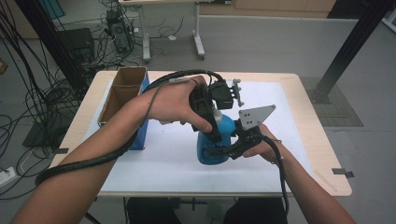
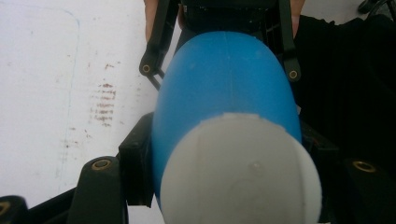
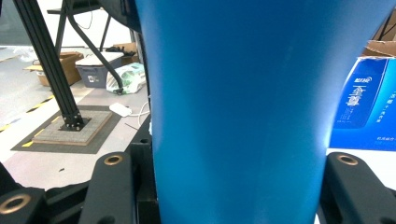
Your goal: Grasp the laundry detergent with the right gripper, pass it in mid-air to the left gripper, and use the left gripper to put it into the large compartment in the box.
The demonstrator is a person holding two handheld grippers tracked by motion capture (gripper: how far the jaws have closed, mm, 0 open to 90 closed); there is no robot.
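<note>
Blue bottle (image 1: 215,140), one only, with one white cap (image 2: 240,170), upright on the white sheet (image 1: 168,163) near the middle of the tabletop (image 1: 317,149), slightly toward the right edge. Gripped by two sets of tongs at once. Left tongs (image 1: 211,122), coming from above, clamped on the upper part just below the cap; in the left gripper view, black jaws pressing both sides of the blue body. Right tongs (image 1: 219,151), level, clamped on the lower body from the right; in the right gripper view, blue wall filling the gap between both jaws. Two hands, one on each tool: left hand (image 1: 175,102), right hand (image 1: 259,147). One open cardboard box (image 1: 122,91) with a blue side at the left edge of the tabletop, well apart from the bottle.
</note>
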